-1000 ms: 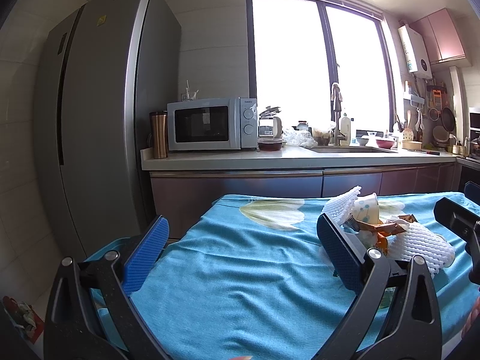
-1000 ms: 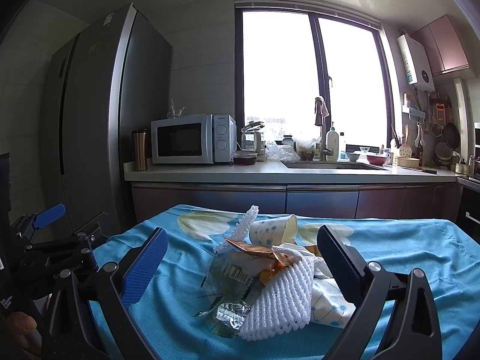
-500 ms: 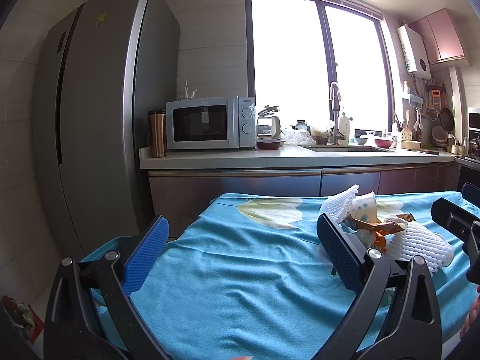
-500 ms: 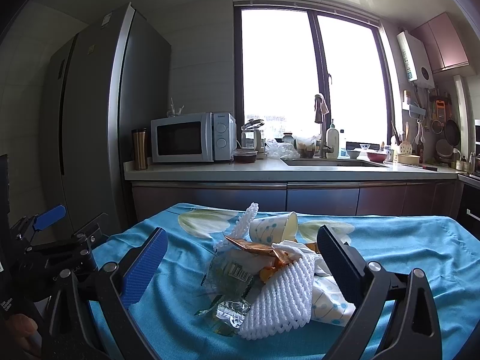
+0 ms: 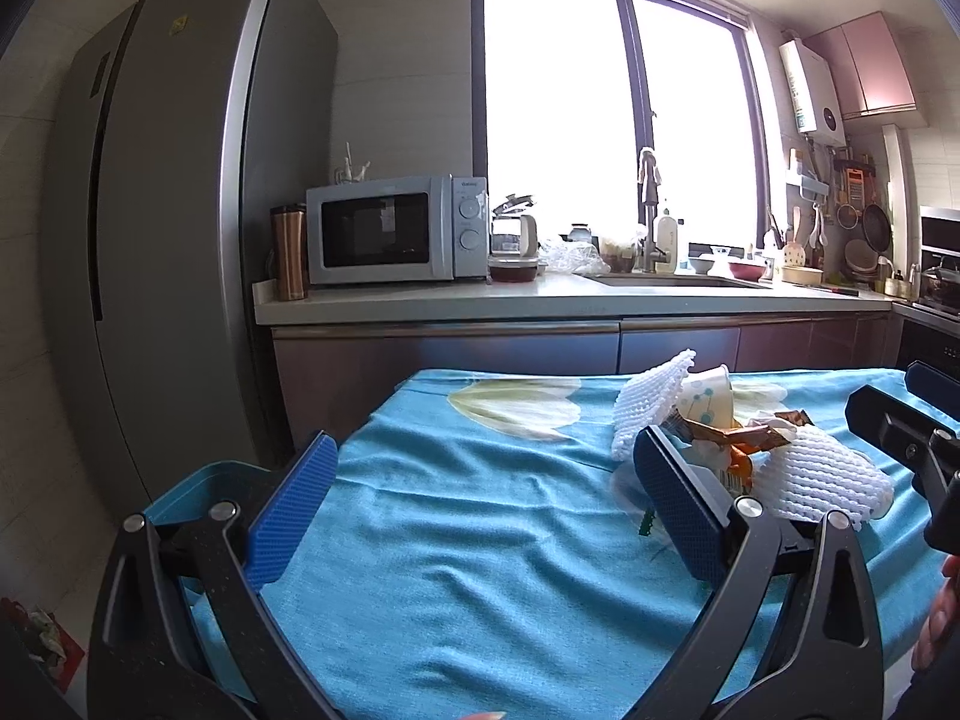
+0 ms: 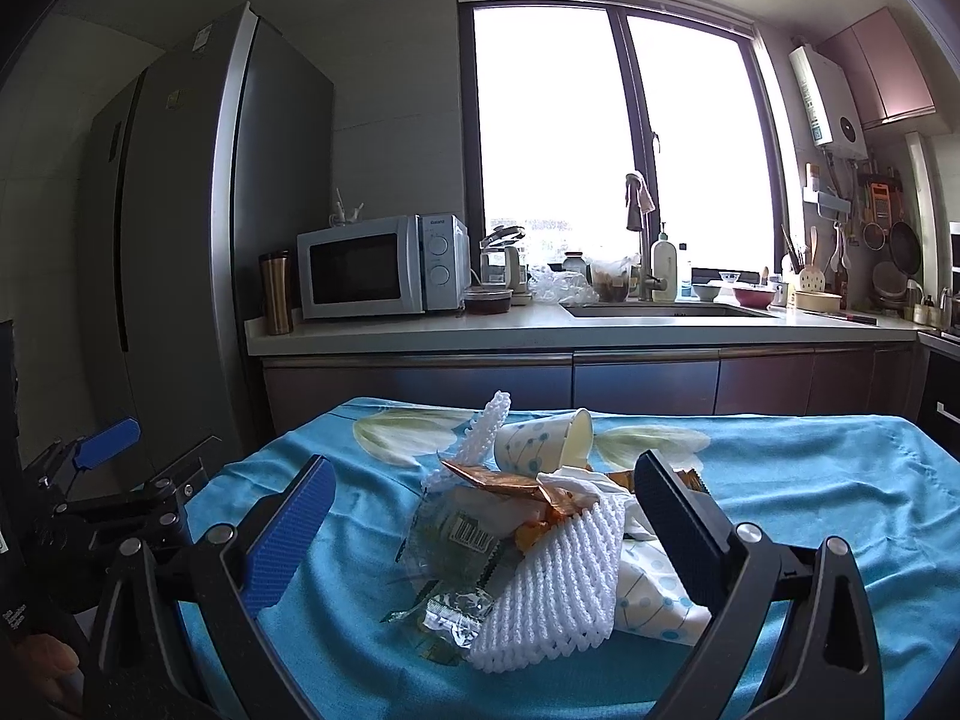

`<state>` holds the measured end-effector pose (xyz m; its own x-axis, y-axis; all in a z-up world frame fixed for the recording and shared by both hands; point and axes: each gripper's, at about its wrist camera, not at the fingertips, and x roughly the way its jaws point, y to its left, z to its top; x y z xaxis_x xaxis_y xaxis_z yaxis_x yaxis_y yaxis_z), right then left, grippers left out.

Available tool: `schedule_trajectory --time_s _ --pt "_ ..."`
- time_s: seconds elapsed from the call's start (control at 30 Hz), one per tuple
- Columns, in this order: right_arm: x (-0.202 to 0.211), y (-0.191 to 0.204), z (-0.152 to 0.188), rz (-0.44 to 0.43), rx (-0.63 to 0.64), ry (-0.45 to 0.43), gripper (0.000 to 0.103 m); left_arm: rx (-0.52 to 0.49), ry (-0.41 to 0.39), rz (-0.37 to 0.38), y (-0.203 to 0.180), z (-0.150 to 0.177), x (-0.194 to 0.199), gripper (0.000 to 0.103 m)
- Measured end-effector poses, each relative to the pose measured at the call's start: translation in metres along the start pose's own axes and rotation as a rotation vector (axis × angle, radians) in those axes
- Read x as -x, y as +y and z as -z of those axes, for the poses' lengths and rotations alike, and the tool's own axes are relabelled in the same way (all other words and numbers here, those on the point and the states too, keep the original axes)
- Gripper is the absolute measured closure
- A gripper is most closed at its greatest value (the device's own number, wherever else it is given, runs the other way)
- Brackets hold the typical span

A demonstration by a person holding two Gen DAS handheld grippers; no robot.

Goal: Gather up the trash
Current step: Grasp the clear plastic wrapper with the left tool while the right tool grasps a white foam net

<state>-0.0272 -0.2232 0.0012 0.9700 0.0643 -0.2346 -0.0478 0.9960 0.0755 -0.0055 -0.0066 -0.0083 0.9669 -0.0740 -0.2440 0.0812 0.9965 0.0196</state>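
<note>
Trash pile (image 6: 528, 540) sits mid-table on the blue tablecloth (image 6: 810, 498), ahead of the right gripper (image 6: 480, 534), jaws spread, empty; left gripper (image 5: 486, 510) likewise. Foam netting (image 6: 558, 594): light, springy, easiest hold. Paper cup (image 6: 540, 441) crushable. Clear wrapper (image 6: 456, 546) likely slippery.

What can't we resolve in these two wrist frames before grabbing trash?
- Left wrist view: near side of the trash pile hidden behind the left gripper's right finger.
- Right wrist view: crumpled dotted paper partly covered by white foam fruit net and the right gripper's finger.
- Blue bin: only the rim shows, contents hidden.
- Clear wrapper label: too small to read.
</note>
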Motion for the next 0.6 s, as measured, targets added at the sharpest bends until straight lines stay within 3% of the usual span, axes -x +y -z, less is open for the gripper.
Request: schedule_trajectory --time_s 0.23,0.6 --pt "-0.011 -0.020 0.009 0.010 -0.047 0.077 0.007 -0.004 0.084 0.070 -0.007 0.006 -0.023 0.006" --pt "-0.029 -0.046 0.032 -0.040 -0.151 0.218 0.035 -0.112 0.244 0.273 -0.049 0.011 -0.083 0.006"
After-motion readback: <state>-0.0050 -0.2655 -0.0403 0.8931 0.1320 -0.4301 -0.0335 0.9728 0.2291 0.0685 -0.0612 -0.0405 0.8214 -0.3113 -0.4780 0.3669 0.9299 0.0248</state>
